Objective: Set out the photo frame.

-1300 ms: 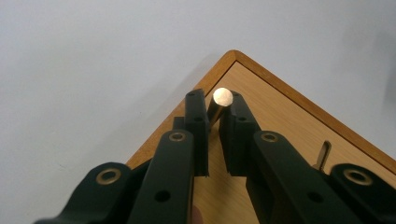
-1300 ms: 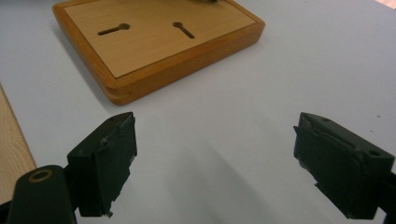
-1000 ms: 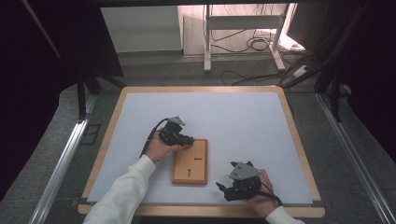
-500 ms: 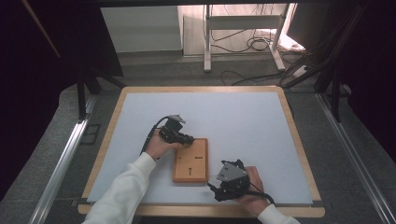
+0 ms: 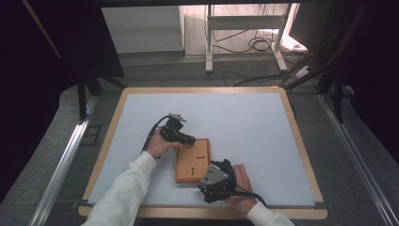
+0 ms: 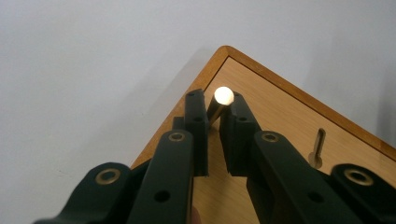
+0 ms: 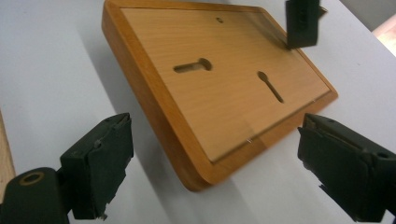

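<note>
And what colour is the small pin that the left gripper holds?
The pin is metallic, brass-like, with a shiny bright tip; it shows best in the left gripper view.

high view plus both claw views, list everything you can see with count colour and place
wooden board: 1, light wood with a darker orange-brown rim, flat on the table near the front edge, between the two claws
keyhole slots: 2, dark cut-outs, in the board's face
metal pin: 1, shiny brass-coloured, near a corner of the board, between the left claw's jaws
table: 1, pale grey-blue top with a wooden border
metal stand: 1, white, on the floor beyond the table, with dark cables around it
left claw: 1, black, at the board's far left corner, closed on the pin
right claw: 1, black with a grey plate, at the board's near right corner, jaws wide apart
sleeves: 2, white, at the bottom edge
</note>
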Available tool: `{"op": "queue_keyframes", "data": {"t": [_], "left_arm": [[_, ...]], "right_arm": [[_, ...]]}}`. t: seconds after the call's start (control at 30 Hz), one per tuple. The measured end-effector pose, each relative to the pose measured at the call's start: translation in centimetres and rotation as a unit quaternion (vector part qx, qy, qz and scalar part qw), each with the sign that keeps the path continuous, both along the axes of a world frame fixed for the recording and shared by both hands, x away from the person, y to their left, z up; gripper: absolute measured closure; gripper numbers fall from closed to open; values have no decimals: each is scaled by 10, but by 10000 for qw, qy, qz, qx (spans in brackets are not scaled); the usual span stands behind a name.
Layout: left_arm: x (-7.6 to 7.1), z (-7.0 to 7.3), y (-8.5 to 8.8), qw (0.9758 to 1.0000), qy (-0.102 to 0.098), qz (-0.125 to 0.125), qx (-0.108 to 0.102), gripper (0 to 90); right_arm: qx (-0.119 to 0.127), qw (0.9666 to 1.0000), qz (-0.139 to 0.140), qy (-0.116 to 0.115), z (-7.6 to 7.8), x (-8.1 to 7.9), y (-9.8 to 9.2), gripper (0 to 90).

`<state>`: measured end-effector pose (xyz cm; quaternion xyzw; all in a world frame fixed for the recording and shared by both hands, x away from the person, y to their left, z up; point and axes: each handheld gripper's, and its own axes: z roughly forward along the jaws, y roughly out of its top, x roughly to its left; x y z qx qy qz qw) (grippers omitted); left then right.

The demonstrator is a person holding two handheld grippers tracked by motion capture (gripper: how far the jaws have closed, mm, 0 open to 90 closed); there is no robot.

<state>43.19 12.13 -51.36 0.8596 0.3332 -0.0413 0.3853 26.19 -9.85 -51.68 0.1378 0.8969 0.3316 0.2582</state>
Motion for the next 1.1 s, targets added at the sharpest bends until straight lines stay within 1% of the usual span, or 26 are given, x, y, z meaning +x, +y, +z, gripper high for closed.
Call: {"op": "queue_keyframes", "data": {"t": [0.13, 0.27, 0.33, 0.37, 0.47, 0.53, 0.6, 0.67, 0.77, 0.8, 0.83, 0.9, 0.97, 1.03, 1.07, 1.1], "left_arm": [[3, 0, 1, 10000, 53, -27, -17, 824], [5, 0, 1, 10000, 87, -36, -28, 824], [5, 0, 1, 10000, 82, -47, -17, 823], [4, 0, 1, 10000, 80, -51, -9, 823], [4, 1, 0, 10000, 59, -32, 16, 826], [4, 1, 0, 10000, 26, -30, 42, 829], [3, 1, 0, 10000, -26, -19, 44, 830], [2, 1, -1, 9999, -87, -8, 70, 835], [0, 1, 0, 9999, -139, 36, 68, 837], [-1, 1, 1, 9998, -189, 61, 87, 834], [-2, 1, 2, 9997, -216, 80, 88, 815], [-6, 2, 3, 9993, -351, 127, 103, 785], [-8, 4, 6, 9989, -427, 201, 27, 753], [-11, 6, 10, 9985, -486, 268, -21, 704], [-14, 8, 15, 9979, -548, 333, -26, 678], [-16, 10, 17, 9976, -583, 378, -54, 639]], "right_arm": [[-178, 9997, 82, -127, -4, 0, 9, 105], [-376, 9986, 65, -370, -8, 2, 15, 111], [-442, 9980, 52, -456, -9, 3, 16, 123], [-509, 9973, 16, -537, -11, 4, 17, 126], [-565, 9963, -52, -638, -12, 6, 18, 137], [-637, 9945, -55, -829, -14, 6, 20, 152], [-710, 9928, 4, -960, -14, 5, 22, 172], [-727, 9921, 47, -1020, -13, 3, 23, 216], [-708, 9930, 86, -938, -11, 3, 23, 260], [-698, 9929, 119, -955, -10, 3, 23, 281], [-674, 9931, 88, -955, -10, 3, 23, 298], [-685, 9926, 50, -1002, -8, 5, 22, 318], [-656, 9932, 26, -964, -8, 7, 21, 330], [-677, 9927, 4, -997, -7, 7, 20, 336], [-679, 9926, -3, -1005, -7, 8, 19, 339], [-649, 9926, 5, -1027, -6, 8, 19, 347]]}}
